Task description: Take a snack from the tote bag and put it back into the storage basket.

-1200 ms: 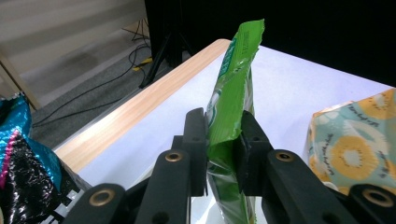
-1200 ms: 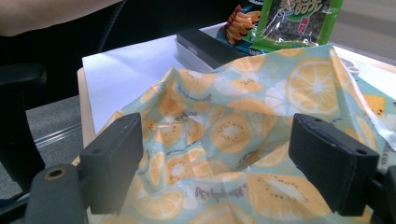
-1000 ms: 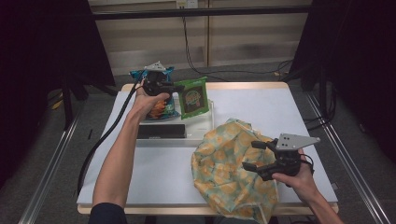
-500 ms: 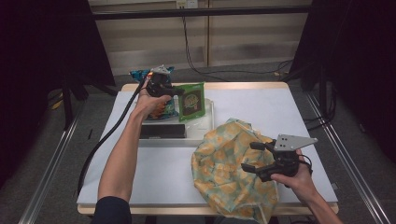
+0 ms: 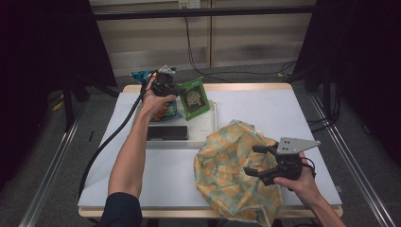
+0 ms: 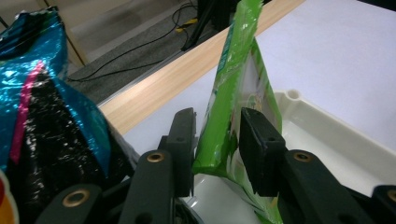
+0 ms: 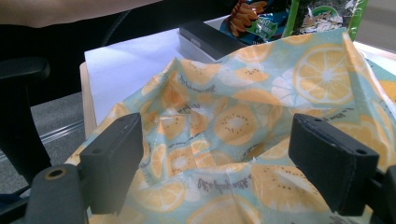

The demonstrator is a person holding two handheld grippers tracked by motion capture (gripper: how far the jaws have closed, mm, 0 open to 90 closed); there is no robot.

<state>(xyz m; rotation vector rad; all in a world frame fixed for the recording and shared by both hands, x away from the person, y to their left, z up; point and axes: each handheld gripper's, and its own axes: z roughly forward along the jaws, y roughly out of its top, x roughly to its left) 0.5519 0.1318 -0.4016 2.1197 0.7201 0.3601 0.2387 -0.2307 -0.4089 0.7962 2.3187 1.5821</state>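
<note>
A flat green plastic snack packet stands upright at the far edge of the shallow white tray, clamped between the jaws of the left gripper. One black box and one orange snack bag, half hidden by the hand, lie in that tray; a blue foil bag sits beside it. Near the desk's front right corner, the right gripper hangs spread wide over one fruit-printed cloth bag, gripping nothing.

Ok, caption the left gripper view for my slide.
Left tongs pinch a green snack bag upright above the white tray, with a shiny blue bag alongside.
</note>
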